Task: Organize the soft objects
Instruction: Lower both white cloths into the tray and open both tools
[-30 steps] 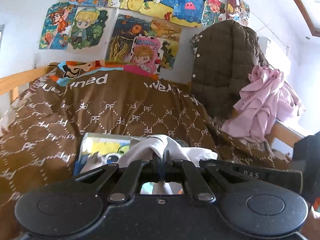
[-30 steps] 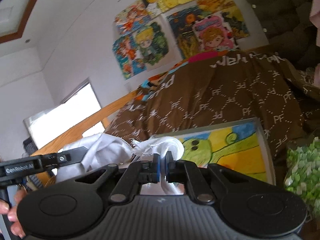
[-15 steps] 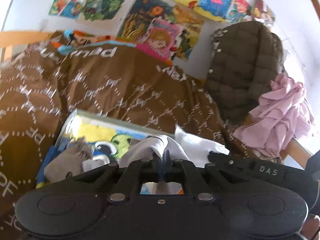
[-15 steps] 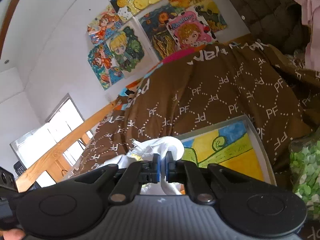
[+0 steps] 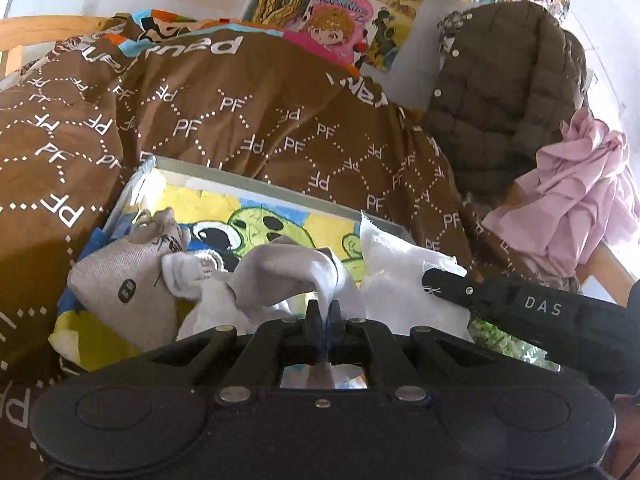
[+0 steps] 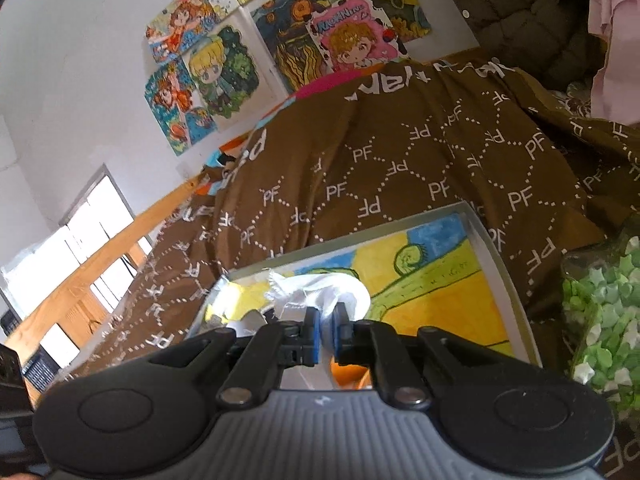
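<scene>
My left gripper (image 5: 325,312) is shut on a white cloth (image 5: 296,276), pinching a fold of it just above a box (image 5: 256,184) with a cartoon frog picture inside. A grey sock (image 5: 120,280) and a small white sock (image 5: 192,272) lie in the box at the left. My right gripper (image 6: 325,320) is shut on the other end of the same white cloth (image 6: 320,292), low over the box (image 6: 496,264). Its black body (image 5: 520,304) shows in the left wrist view, at the right.
The box rests on a brown quilt with "PF" print (image 5: 240,120). A dark puffer jacket (image 5: 504,92) and pink garment (image 5: 576,200) hang at the right. A bag of green paper stars (image 6: 600,312) lies right of the box. Posters cover the wall.
Both grippers have tipped down and lowered the white cloth toward the box. The socks in the box have come into view. The right jaws look slightly wider apart on the cloth.
</scene>
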Demonstrator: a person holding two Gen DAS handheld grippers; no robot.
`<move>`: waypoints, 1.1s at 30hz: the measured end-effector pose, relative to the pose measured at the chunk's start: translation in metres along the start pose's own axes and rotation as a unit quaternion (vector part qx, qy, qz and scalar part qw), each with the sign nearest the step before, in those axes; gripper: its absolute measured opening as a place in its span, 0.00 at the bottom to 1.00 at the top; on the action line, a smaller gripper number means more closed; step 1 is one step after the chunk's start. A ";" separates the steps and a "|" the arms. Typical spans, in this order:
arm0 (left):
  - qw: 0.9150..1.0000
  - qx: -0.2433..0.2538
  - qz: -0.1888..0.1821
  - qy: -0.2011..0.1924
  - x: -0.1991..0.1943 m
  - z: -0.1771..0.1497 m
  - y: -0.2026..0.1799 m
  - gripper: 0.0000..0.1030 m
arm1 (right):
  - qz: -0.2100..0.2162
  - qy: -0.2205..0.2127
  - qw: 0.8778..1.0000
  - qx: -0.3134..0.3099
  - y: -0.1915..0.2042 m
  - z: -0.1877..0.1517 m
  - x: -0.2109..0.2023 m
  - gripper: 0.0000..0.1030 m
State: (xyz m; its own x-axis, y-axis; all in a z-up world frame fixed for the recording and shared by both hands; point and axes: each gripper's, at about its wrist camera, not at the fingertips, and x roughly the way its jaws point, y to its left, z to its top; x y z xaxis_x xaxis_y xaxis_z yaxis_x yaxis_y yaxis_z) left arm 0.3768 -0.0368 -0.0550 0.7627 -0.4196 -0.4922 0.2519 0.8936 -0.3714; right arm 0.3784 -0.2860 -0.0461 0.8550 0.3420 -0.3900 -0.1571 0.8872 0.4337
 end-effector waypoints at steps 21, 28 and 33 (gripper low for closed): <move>0.999 -0.012 0.030 -0.005 -0.023 0.006 -0.010 0.42 | -0.038 -0.005 0.998 -0.052 0.008 -0.002 -0.025 0.61; 0.998 -0.001 0.051 -0.045 -0.053 0.010 -0.021 0.69 | -0.042 -0.038 0.996 -0.068 0.014 0.005 -0.056 0.85; 0.995 0.002 0.061 -0.079 -0.081 0.011 -0.027 0.82 | -0.033 -0.060 0.994 -0.083 0.021 0.008 -0.081 0.93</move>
State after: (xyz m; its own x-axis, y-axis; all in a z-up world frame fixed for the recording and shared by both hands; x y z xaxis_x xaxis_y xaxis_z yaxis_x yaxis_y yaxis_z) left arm 0.3150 -0.0253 0.0038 0.8721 -0.2773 -0.4032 0.1530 0.9372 -0.3136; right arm 0.3096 -0.2976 0.0014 0.9175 0.2508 -0.3088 -0.1695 0.9487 0.2669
